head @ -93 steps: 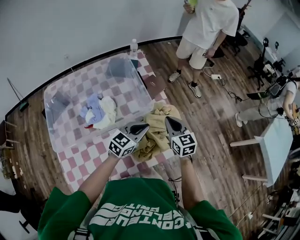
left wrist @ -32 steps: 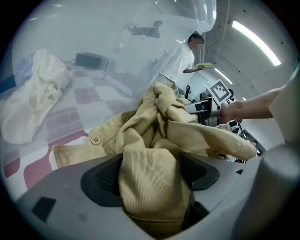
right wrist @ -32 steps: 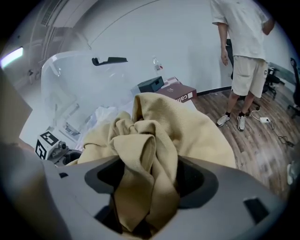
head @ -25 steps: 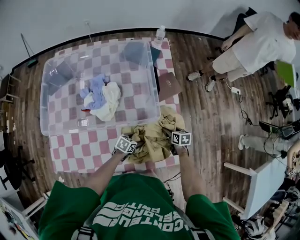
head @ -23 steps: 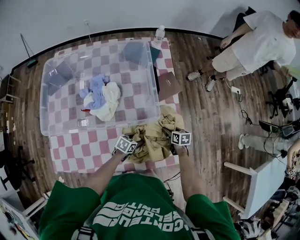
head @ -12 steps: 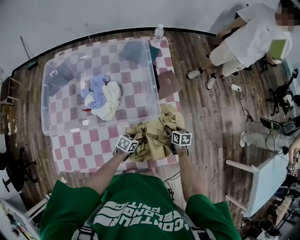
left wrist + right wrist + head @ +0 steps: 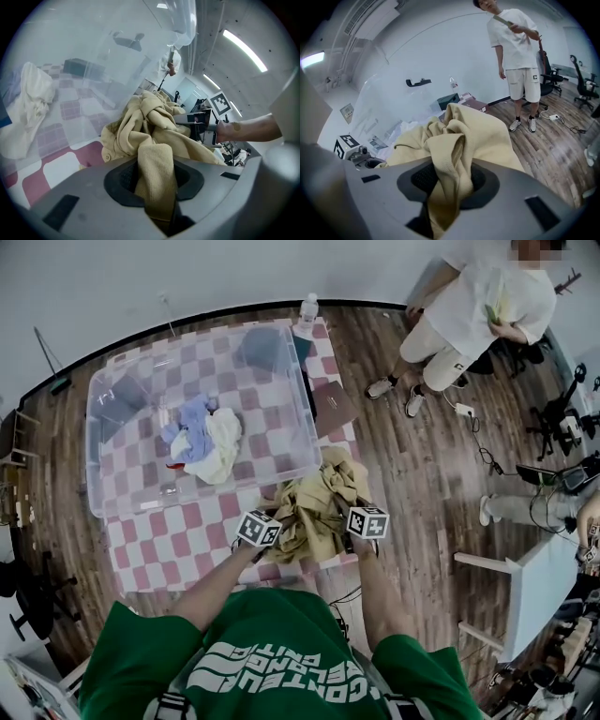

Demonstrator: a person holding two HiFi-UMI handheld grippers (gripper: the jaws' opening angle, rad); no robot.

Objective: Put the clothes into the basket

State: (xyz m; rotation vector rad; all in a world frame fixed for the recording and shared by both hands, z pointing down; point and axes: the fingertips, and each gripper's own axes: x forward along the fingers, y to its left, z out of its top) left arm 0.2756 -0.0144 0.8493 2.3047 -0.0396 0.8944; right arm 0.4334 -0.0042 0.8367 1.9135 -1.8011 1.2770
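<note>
Clear basket [image 7: 187, 495] on checkered table [image 7: 178, 545] — blue and cream clothes [image 7: 202, 439] lie inside. Just beside basket's near right corner I see left gripper [image 7: 157, 187], jaws just been closing, now pinching fold of tan garment [image 7: 314, 502]. Garment bunched outside basket. Right gripper [image 7: 447, 187] — jaws also just been closing, clamped on another fold.

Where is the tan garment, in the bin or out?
Out. The tan garment is bunched outside the bin's near wall, at the table's corner; blue and white clothes lie inside.
</note>
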